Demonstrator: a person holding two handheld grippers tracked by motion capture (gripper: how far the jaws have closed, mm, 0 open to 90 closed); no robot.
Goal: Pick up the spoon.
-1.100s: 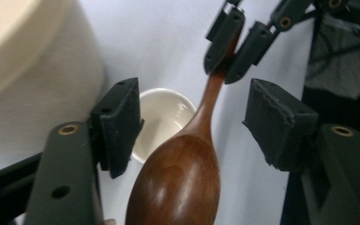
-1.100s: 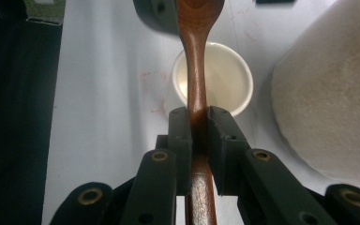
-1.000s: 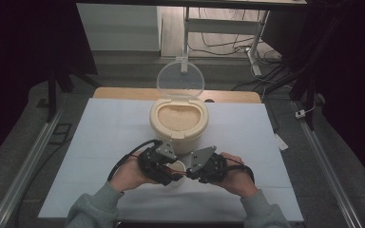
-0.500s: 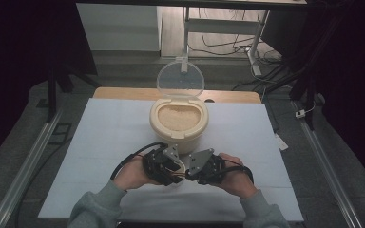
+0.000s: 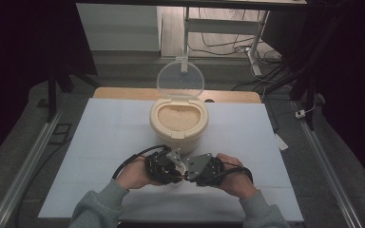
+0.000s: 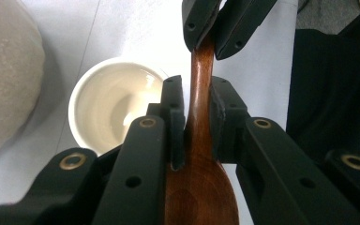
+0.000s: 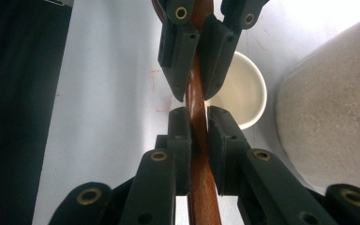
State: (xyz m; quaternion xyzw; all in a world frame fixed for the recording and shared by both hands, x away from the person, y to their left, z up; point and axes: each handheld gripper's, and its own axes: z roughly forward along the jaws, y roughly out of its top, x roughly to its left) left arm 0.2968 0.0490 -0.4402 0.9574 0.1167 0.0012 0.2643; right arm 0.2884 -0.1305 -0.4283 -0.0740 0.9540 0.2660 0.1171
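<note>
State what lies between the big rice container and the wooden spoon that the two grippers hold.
A small, empty white bowl stands on the table between the rice container and the wooden spoon, as the left gripper view shows.

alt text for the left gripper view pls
Two black tools pinch a brown wooden spoon: the left tool, just closed, near the bowl end, the right tool farther up the handle. Below sits an empty white bowl.

Grey sleeves; black grippers, brass screws, black cables.
</note>
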